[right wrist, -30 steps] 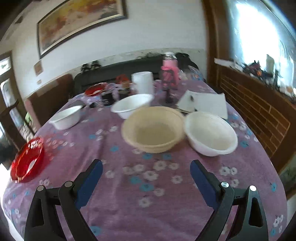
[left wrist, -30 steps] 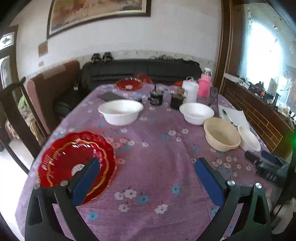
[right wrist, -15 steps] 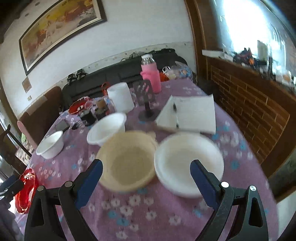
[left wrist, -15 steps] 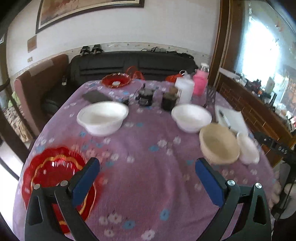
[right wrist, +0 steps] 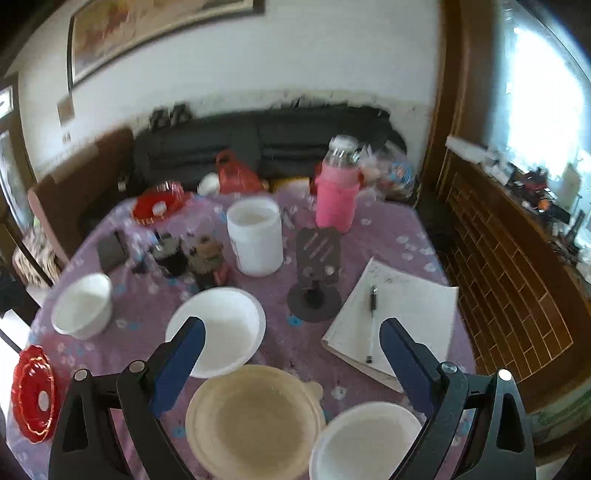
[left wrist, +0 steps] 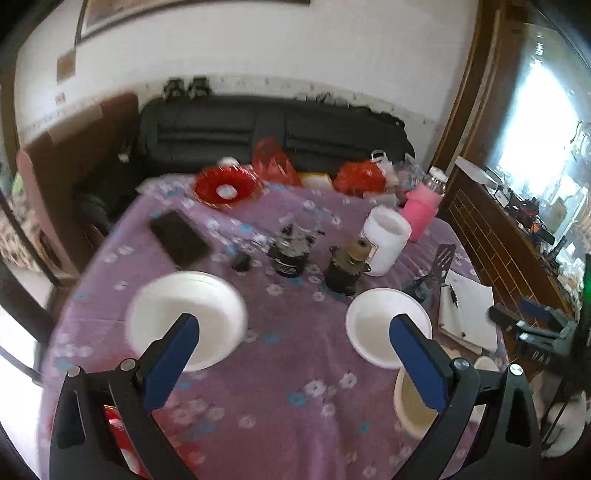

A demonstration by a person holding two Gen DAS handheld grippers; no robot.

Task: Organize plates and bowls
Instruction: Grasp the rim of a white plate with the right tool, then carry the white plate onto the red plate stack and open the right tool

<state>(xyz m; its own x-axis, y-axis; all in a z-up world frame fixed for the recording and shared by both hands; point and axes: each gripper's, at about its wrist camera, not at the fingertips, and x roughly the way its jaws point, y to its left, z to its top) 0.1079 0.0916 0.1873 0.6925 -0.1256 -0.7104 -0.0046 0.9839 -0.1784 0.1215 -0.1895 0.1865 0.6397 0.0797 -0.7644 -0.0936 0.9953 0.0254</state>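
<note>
Both wide open and empty: left gripper [left wrist: 295, 360] low in frame between two white bowls [left wrist: 184, 319], right gripper [right wrist: 291, 360] bottom centre above the tan bowl [right wrist: 255, 419]. Red plates [right wrist: 33, 393] at far left edge and upper left. Risky from here: clipping the phone stand [right wrist: 317, 269] or tub [right wrist: 255, 242] mid-frame, or nudging crowded bowl rims.

A lived-in home dining room. Ahead of the fingers, a counter under a purple flowered cloth [right wrist: 388, 229] carries household clutter: a pink bottle [right wrist: 336, 195], a white tub [right wrist: 255, 240], a notepad with pen [right wrist: 399, 317]. Beyond it stands a black sofa [left wrist: 258, 129]; above that a framed painting [right wrist: 147, 33] hangs on the white wall. Right of the fingers, a brick-faced ledge [right wrist: 517, 258] sits below a bright window [right wrist: 546, 92].
</note>
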